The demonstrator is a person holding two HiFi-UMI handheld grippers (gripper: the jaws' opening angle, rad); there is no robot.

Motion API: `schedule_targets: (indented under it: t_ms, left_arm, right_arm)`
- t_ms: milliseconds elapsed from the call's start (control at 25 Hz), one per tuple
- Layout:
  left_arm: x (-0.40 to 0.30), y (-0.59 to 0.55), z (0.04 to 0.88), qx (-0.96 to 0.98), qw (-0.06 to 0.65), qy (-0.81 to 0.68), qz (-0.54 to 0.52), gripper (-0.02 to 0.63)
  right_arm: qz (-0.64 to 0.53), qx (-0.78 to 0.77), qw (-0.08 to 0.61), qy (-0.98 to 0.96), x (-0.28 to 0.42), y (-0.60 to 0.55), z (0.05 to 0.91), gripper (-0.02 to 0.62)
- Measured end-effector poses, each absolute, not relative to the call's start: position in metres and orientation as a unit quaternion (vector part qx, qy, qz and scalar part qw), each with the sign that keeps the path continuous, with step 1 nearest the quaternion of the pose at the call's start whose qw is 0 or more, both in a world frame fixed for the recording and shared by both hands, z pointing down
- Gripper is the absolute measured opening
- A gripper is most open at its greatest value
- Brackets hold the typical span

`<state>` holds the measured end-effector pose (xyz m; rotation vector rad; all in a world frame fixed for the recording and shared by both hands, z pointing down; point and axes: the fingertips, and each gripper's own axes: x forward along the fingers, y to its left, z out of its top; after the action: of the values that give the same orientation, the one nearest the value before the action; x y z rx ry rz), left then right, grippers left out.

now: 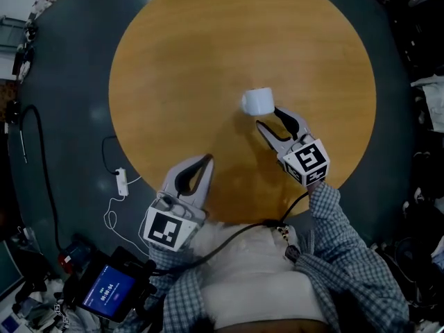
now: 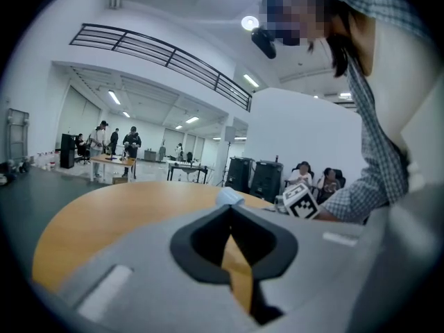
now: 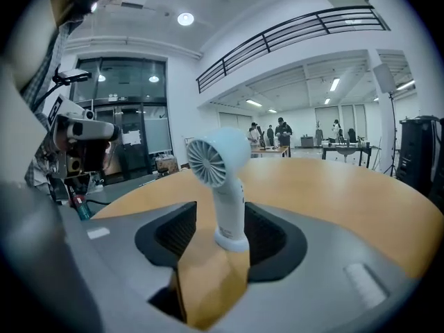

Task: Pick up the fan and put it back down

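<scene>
Two claws work over a round wooden counter (image 1: 208,47), and only one has anything between its jaws. The right claw (image 1: 269,118) stands spread, its jaws on either side of a small white handheld fan (image 3: 223,186). The right gripper view shows a clear gap on the left of the handle, so the pads do not pinch it. The fan stands upright on its own base on the counter, a little right of the counter's centre in the head view. Its round grilled head faces left in the right gripper view. Behind the jaws sits the claw's marker cube (image 1: 306,159), and behind that a checked sleeve (image 1: 350,255) reaches back to the person.

The left claw (image 1: 207,161) is pressed together at the tips with nothing held. It hangs over the near edge of the counter, well apart from the fan. A black cable (image 1: 239,231) runs across the person's front between the two claws.

Beyond the counter, the dark floor (image 1: 69,82) carries a small white power strip (image 1: 121,181) with a thin white lead, and a lit screen (image 1: 107,291) glows at lower left. The gripper views take in a large bright hall with a railed balcony (image 3: 291,30). Standing people (image 3: 281,132) gather at distant tables, and two seated people (image 2: 316,179) sit beside black cases (image 2: 257,177).
</scene>
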<state>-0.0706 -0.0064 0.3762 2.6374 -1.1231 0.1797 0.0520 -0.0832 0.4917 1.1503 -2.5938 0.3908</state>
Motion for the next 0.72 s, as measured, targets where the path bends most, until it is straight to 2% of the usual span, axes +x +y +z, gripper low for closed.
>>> schedule_targets:
  t_ms: [160, 360, 560, 640, 680, 720]
  left_arm:
    - [-0.077, -0.002, 0.380, 0.903, 0.146, -0.400, 0.064, 0.000]
    - [-0.080, -0.004, 0.385, 0.895, 0.155, -0.411, 0.078, 0.000]
    - [-0.087, -0.002, 0.390, 0.888, 0.162, -0.422, 0.083, 0.000]
    - [-0.087, -0.004, 0.390, 0.886, 0.163, -0.425, 0.085, 0.000]
    - [-0.085, -0.006, 0.389, 0.885, 0.165, -0.427, 0.085, 0.000]
    - [-0.083, -0.010, 0.387, 0.884, 0.166, -0.429, 0.086, 0.000]
  right_arm:
    - [0.132, 0.393, 0.140, -0.899, 0.041, -0.089, 0.498, 0.261]
    - [0.126, 0.389, 0.127, -0.904, 0.028, -0.106, 0.503, 0.293]
    - [0.116, 0.375, 0.111, -0.913, 0.010, -0.116, 0.500, 0.293]
    - [0.110, 0.372, 0.106, -0.916, 0.010, -0.121, 0.497, 0.254]
    - [0.106, 0.370, 0.103, -0.917, 0.012, -0.125, 0.494, 0.215]
    - [0.101, 0.368, 0.103, -0.919, 0.014, -0.129, 0.491, 0.209]
